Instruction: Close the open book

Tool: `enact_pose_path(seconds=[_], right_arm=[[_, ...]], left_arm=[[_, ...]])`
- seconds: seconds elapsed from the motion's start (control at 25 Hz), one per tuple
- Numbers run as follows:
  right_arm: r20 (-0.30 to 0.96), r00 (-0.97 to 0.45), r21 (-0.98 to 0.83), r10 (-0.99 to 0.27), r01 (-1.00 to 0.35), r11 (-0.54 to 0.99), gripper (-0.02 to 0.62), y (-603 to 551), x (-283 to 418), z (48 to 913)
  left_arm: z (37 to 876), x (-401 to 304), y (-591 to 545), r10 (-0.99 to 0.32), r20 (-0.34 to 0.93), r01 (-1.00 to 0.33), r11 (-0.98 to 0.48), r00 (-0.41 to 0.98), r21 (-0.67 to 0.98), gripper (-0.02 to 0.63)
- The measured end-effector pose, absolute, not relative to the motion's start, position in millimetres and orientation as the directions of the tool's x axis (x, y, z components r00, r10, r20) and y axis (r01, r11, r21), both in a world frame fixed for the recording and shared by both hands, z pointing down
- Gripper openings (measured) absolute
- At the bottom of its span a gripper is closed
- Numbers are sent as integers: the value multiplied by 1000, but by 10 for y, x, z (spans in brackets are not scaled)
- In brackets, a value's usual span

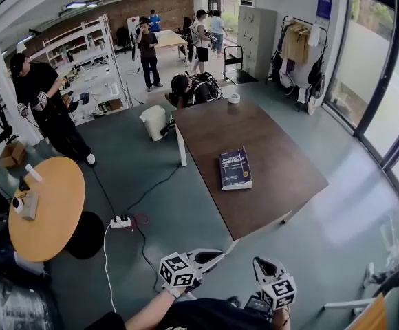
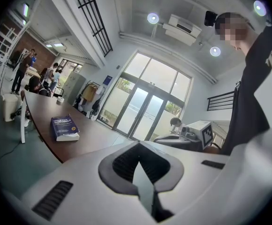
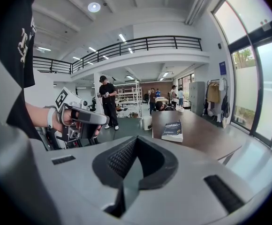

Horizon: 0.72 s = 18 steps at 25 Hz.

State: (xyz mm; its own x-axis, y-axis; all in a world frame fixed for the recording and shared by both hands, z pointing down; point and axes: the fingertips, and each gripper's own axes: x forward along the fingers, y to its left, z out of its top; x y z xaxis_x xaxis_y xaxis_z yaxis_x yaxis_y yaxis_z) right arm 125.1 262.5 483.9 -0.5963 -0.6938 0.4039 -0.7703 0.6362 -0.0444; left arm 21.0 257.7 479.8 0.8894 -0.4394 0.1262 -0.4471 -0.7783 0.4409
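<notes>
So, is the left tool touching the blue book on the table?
Apart. The head view shows the left tool at the picture's bottom edge, with floor and bare table between it and the book.

Closed blue book (image 1: 235,168) lies on brown table (image 1: 282,143).

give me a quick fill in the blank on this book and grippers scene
1. The book on the brown table lies ___, cover up.
2. Its cover is dark ___.
3. The left gripper and the right gripper both have their jaws ___, with nothing between them.

Missing words: closed; blue; shut
</notes>
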Motion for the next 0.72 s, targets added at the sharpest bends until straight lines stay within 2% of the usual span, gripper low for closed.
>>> enact_pose_path(seconds=[0.72], right_arm=[[399, -609, -34, -686, -757, 653, -12, 2574, 1142, 4876]], left_arm=[[4794, 136, 2535, -439, 135, -452, -780, 888, 432, 5]])
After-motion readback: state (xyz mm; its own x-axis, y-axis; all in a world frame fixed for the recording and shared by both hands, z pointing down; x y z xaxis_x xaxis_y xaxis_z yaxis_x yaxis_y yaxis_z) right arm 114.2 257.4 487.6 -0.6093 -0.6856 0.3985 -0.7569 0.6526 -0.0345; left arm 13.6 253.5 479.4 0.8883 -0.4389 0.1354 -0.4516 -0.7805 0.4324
